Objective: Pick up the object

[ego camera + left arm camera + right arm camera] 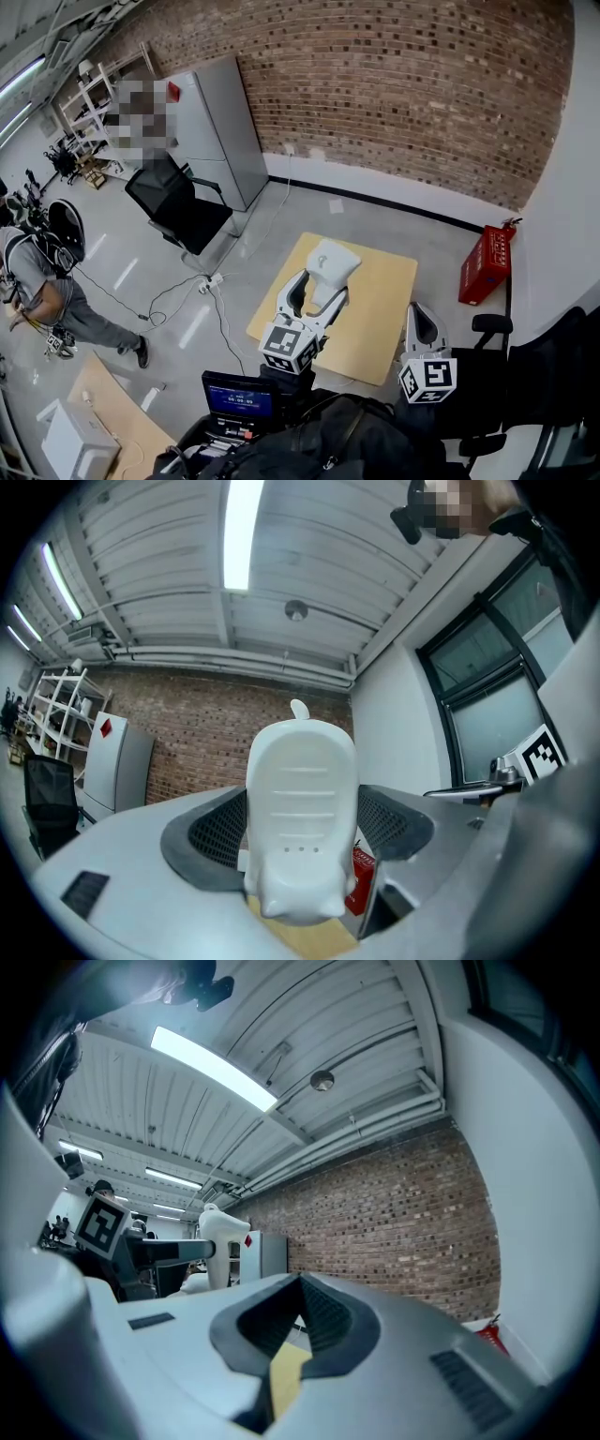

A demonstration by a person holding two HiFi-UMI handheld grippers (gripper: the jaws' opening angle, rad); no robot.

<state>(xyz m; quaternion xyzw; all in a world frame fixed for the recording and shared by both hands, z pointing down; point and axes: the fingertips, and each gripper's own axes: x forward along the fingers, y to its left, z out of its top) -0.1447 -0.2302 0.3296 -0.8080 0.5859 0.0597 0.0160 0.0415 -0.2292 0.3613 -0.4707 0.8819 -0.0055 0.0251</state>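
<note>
The left gripper (317, 289) is clamped on the white object (300, 808) and holds it raised over the middle of the wooden surface (386, 292). The right gripper (298, 1314) is by the surface's right edge, its jaws pressed together with nothing between them.

The left gripper (322, 287) holds a white moulded object (334, 260) between its jaws, over a light wooden table (382, 305). The right gripper (420, 319) hangs over the table's right edge with its jaws close together and nothing between them. A red box (486, 264) stands against the wall to the right. A black office chair (178, 208) stands in front of a grey cabinet (221, 131). A small lit screen (239, 399) sits near the bottom edge. A person (42, 281) stands at far left.
</note>
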